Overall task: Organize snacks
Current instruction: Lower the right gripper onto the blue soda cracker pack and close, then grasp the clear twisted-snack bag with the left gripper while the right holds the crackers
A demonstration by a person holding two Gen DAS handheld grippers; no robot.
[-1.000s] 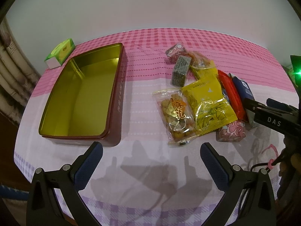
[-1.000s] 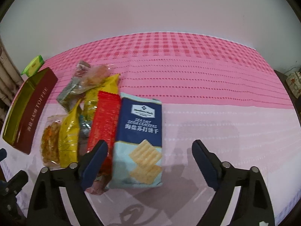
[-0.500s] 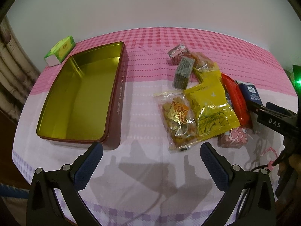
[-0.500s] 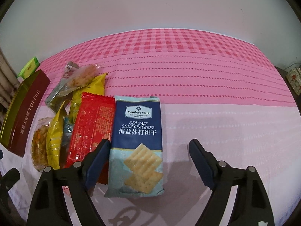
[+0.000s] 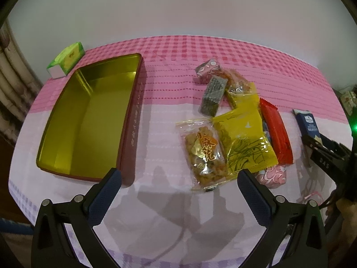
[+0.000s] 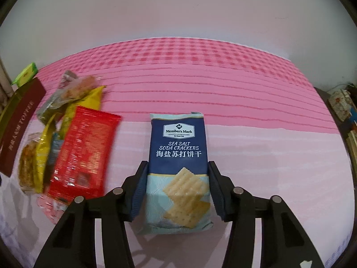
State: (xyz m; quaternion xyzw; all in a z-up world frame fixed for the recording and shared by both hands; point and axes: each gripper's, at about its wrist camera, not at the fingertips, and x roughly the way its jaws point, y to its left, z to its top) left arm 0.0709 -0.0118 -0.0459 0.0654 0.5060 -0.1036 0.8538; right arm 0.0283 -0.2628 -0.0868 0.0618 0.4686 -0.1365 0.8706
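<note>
Right gripper [image 6: 177, 187] is closing its jaws around the blue pack of sea salt soda crackers [image 6: 178, 169], which lies flat on the table's pink checked cloth [image 6: 256, 134], just apart from the rest of the snacks. Both pads sit against the long sides of the pack's lower half, so it appears grasped, though the squeeze is not finished. To do this step well, the pinch should firm up only enough to hold the wrapper without crushing the crackers, and the lift should go straight up so the pack does not drag the red packet [image 6: 82, 156] lying just to its left. Beyond that packet lies a loose heap: a yellow pouch [image 5: 243, 143], a clear bag of fried snack [image 5: 204, 154], a dark wrapped bar [image 5: 213, 95], and two small pink wrapped sweets [image 5: 208, 70], some overlapping. Farther left, well apart from the heap, stands an open empty tin [image 5: 89, 116] with a gold inside and dark red walls, the likely place for the snacks. A green box [image 5: 67, 59] sits behind the tin. Left gripper [image 5: 178, 195] hangs above bare cloth with its jaws spread wide, holding nothing.
</note>
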